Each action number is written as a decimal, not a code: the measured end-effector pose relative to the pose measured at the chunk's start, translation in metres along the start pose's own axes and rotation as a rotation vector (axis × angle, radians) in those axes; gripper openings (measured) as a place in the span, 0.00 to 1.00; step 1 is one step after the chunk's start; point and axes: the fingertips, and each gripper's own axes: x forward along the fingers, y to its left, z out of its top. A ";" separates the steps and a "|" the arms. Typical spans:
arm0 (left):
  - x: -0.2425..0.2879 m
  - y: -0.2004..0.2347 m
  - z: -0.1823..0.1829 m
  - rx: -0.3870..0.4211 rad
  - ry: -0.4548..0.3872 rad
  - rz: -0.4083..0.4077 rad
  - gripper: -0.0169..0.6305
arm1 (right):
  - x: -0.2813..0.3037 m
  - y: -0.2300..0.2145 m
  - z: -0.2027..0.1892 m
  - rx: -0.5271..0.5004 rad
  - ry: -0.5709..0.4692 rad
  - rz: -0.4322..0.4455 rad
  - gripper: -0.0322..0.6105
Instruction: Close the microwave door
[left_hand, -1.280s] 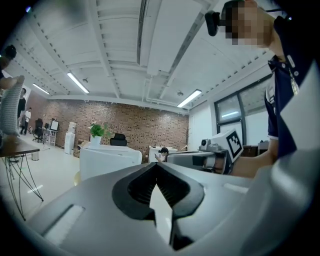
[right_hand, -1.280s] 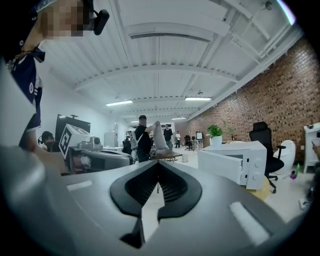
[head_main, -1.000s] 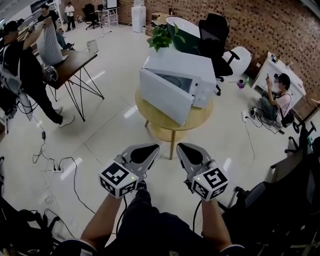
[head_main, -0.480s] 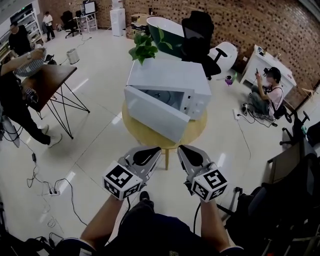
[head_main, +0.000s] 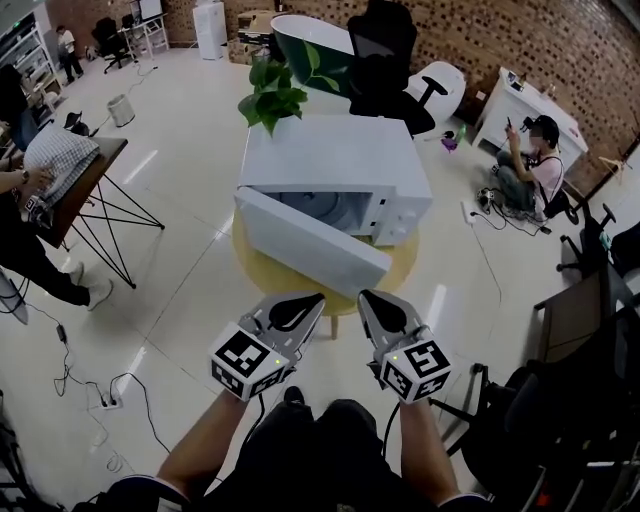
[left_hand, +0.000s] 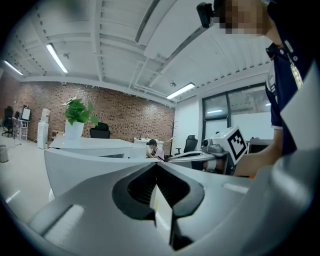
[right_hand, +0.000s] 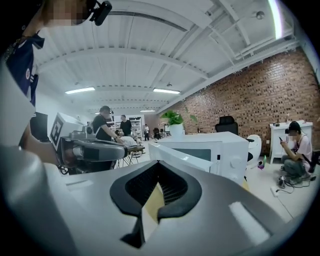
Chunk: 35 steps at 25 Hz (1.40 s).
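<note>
The white microwave (head_main: 345, 165) at upper centre has its door (head_main: 310, 245) hanging wide open, with the left gripper (head_main: 316, 298) and right gripper (head_main: 364, 294) just below, jaws pressed together and empty; a hard shove might skid it across the small round wooden table (head_main: 402, 268) in this glossy-floored, brick-walled office

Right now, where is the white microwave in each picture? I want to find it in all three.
Head view: the microwave is upper middle, on the round table, with its door open.
Left gripper view: the microwave is left of centre, low, just beyond the jaws.
Right gripper view: the microwave is right of centre, with its door pointing left.
Shared landmark: the green plant shows by the microwave in all three.
</note>
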 end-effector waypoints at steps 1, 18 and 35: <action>0.003 0.003 -0.002 -0.008 0.005 0.000 0.03 | 0.004 -0.004 -0.002 0.003 0.009 -0.003 0.05; 0.049 0.011 -0.015 -0.057 0.045 0.057 0.03 | 0.033 -0.055 -0.019 0.002 0.086 0.062 0.05; 0.062 0.032 -0.005 -0.063 0.034 0.137 0.03 | 0.074 -0.120 -0.008 -0.022 0.079 0.021 0.05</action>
